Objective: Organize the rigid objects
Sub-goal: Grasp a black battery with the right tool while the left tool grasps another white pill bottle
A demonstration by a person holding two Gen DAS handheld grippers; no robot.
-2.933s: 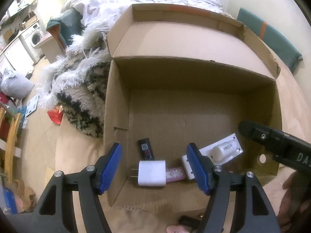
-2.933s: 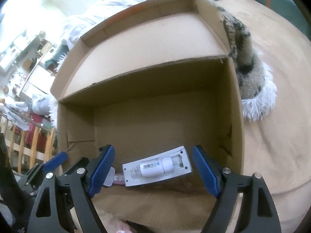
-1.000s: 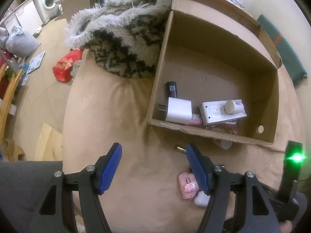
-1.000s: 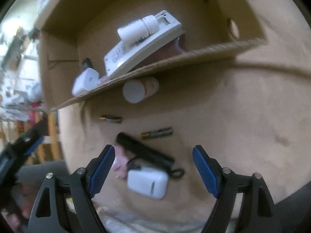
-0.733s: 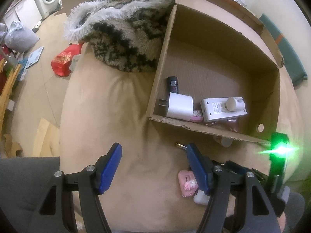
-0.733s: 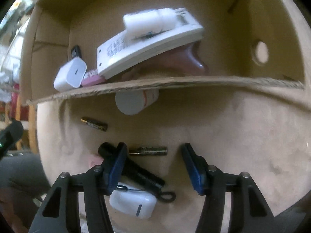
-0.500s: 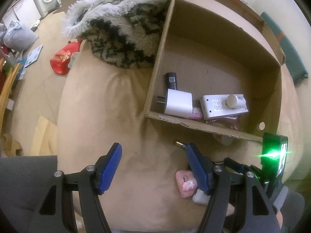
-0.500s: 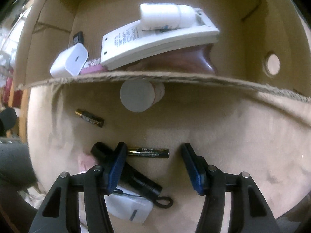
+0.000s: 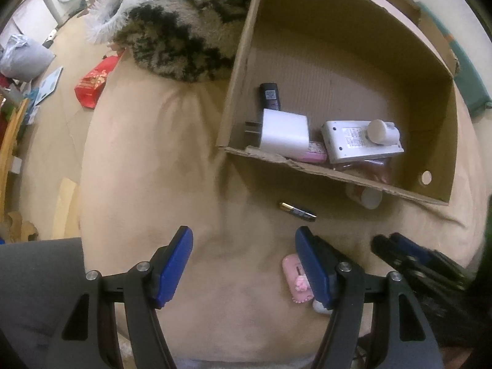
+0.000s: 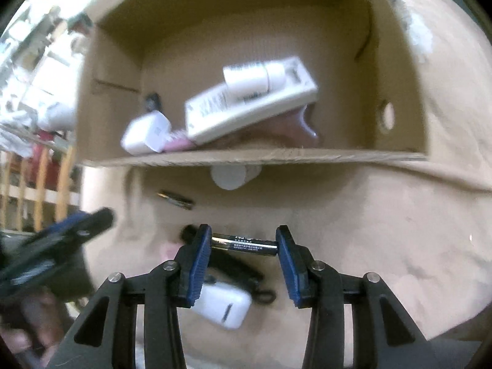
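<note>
right hand-held gripper closing, battery now pinched endwise | left hand-held gripper spread over tan cushion

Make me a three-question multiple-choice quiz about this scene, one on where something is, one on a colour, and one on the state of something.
1. Where does the white charger plug lie?
A. Inside the cardboard box
B. On the shaggy rug
C. Between the left gripper's pads

2. What colour are the pads of the right gripper?
A. Red
B. Blue
C. Green

3. What is between the right gripper's jaws?
A. Nothing
B. A white bottle
C. A battery, lengthwise

Answers:
1. A: the plug sits on the box floor beside the near wall.
2. B: both pads show blue in the right wrist view.
3. C: the battery spans the gap as the jaws are closing, an end at each pad.
</note>
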